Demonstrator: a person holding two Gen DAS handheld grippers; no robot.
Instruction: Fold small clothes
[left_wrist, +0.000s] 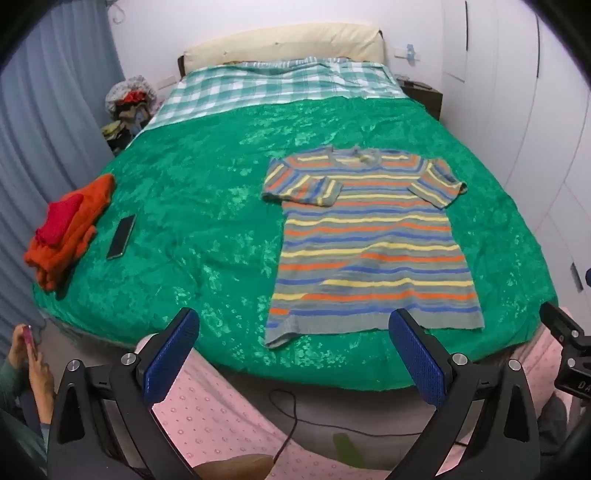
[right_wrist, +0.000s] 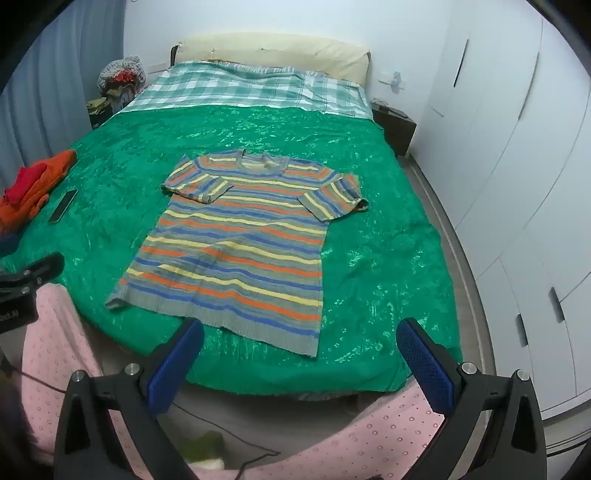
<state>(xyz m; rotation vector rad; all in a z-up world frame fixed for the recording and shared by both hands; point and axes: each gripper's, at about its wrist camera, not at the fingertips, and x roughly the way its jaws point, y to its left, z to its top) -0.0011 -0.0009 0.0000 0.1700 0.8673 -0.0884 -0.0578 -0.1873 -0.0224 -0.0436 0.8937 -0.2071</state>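
Observation:
A striped short-sleeved top (left_wrist: 369, 240), grey with yellow, orange and blue bands, lies flat on the green bedspread (left_wrist: 207, 206), collar far, hem near the foot edge. It also shows in the right wrist view (right_wrist: 240, 243). My left gripper (left_wrist: 293, 321) is open and empty, held off the foot of the bed just before the hem. My right gripper (right_wrist: 299, 332) is open and empty, held before the hem's right part. Neither touches the top.
A folded orange and red pile (left_wrist: 66, 229) and a dark phone (left_wrist: 121, 236) lie at the bed's left edge. A checked sheet (left_wrist: 280, 81) and pillow lie at the head. White wardrobes (right_wrist: 509, 155) stand right. A cable (left_wrist: 295, 417) runs across the floor.

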